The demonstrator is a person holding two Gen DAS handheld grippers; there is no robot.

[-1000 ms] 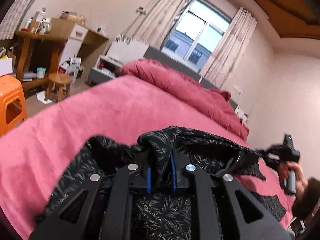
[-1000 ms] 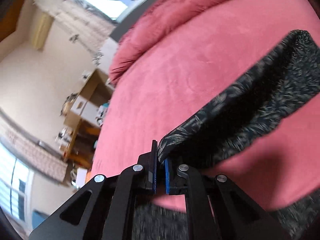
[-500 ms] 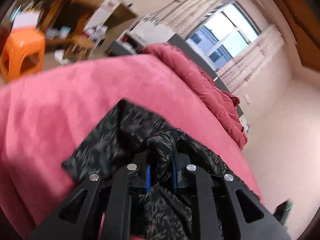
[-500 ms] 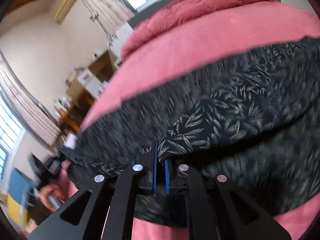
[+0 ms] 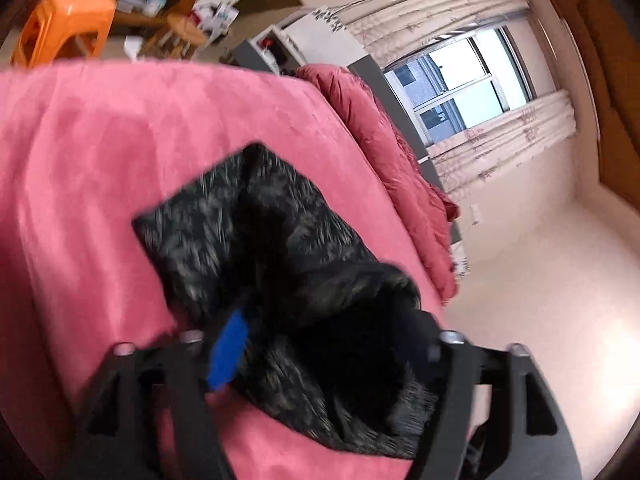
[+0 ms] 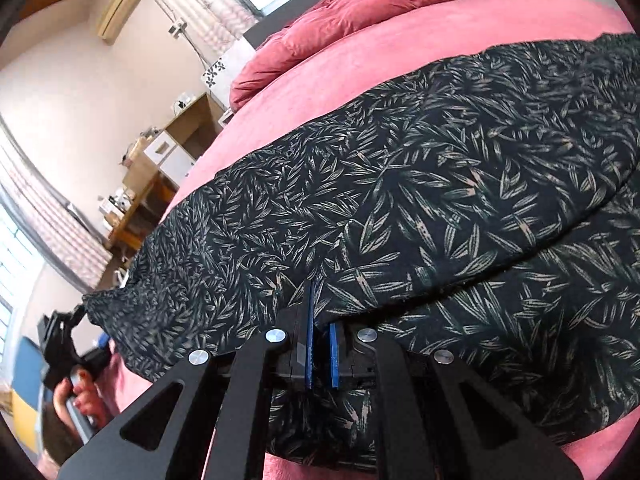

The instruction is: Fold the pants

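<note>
On the pink bed (image 5: 100,160), the pants (image 6: 440,184) lie folded over themselves, black with a pale leaf print. No brand, label or legible writing shows anywhere in either view.

Surface: plush pink cover, lightly creased. A darker red quilt (image 6: 384,4) is bunched along the far edge against a grey headboard.

Room: pale walls; window (image 5: 460,80) with patterned cream curtains; wooden desk and shelving with clutter; orange plastic stool (image 5: 64,20) and a small round wooden stool on the floor; air-conditioner unit (image 6: 120,4) high on the wall in the right wrist view.

Pants, orientation: in the right wrist view the long axis runs as a broad band from lower left to upper right across the bed, an upper layer lying over a lower one, the fold edge curving at the right. In the left wrist view the fabric is blurred; a flat corner points away up the bed, and a loose bunched end sits near the camera.

Left tongs (image 5: 320,356): jaws have just been opening and stand wide apart; the bunched end of the pants lies between them, the blue pad (image 5: 228,356) clear of pressing it. Released.

Right tongs (image 6: 321,344): clenched on an edge of the pants, blue pads close together with cloth pinched between.

Far left of the right wrist view: a hand (image 6: 80,400) grips the handle of the other tool beside the end of the pants.
</note>
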